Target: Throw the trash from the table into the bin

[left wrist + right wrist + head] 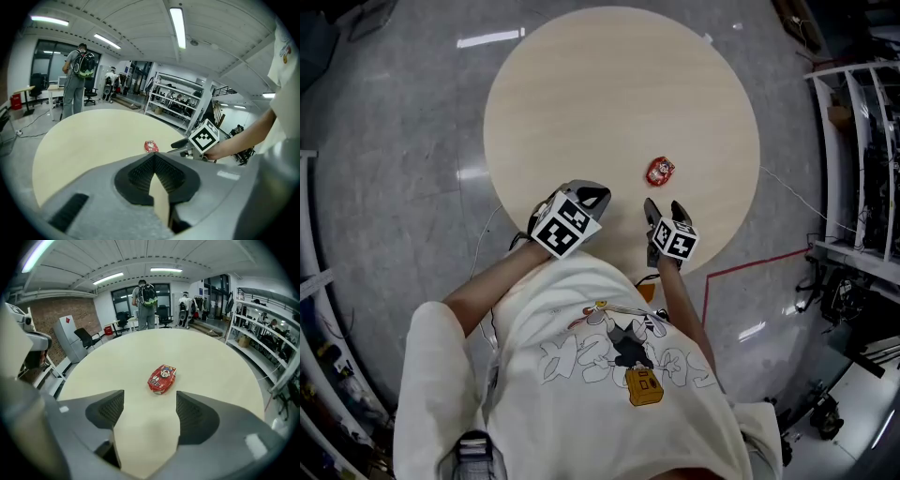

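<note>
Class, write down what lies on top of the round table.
A red snack packet lies on the table. The left gripper and right gripper cover part of the near edge; anything beneath them is hidden.

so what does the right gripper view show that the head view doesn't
Only the right gripper view: a person with a backpack standing beyond the table, a brick wall, and the right gripper seen along its own jaws, which stand apart with only bare tabletop between them.
Only the head view: the wearer's white shirt and a red line on the floor.
Both: the red wrapper lying on the table, ahead of the right gripper and untouched.
</note>
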### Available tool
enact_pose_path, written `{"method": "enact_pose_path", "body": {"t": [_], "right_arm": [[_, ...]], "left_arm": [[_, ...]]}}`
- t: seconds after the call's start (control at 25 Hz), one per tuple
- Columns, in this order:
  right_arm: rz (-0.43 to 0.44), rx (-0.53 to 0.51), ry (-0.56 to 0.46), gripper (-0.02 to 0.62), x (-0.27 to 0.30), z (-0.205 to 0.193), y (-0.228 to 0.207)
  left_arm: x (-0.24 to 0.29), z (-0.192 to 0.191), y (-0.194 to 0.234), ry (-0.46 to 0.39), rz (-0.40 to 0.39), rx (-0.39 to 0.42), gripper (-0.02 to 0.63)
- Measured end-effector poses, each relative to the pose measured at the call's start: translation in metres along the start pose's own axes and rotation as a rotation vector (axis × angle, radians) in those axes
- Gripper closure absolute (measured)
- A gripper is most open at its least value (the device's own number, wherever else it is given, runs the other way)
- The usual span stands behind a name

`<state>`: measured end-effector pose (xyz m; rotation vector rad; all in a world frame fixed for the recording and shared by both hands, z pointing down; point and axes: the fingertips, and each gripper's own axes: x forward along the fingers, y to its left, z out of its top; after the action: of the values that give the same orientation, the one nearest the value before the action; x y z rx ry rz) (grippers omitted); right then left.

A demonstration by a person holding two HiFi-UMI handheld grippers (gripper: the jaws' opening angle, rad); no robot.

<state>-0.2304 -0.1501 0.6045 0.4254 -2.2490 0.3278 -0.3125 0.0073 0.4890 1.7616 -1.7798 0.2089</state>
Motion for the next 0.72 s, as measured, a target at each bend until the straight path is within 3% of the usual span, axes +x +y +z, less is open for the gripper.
{"method": "enact_pose_path", "body": {"t": [0.36,0.64,0.72], "right_arm": [[-0.019,0.014,0.073,0.193,0.059,0.029,-0.009],[-0.118,0.099,0.154,0.184,0.088,0.035,-0.022],[-0.163,0.082,0.171,0.184,0.091,0.037,-0.031]], "left_arm": [[0.010,0.002,0.027,0.035,0.001,-0.018,0.600],[0.014,0.002,0.029,0.055,-0.010,-0.035,0.600],[0.012,0.001,0.028,0.057,-0.006,-0.053,0.600]]}}
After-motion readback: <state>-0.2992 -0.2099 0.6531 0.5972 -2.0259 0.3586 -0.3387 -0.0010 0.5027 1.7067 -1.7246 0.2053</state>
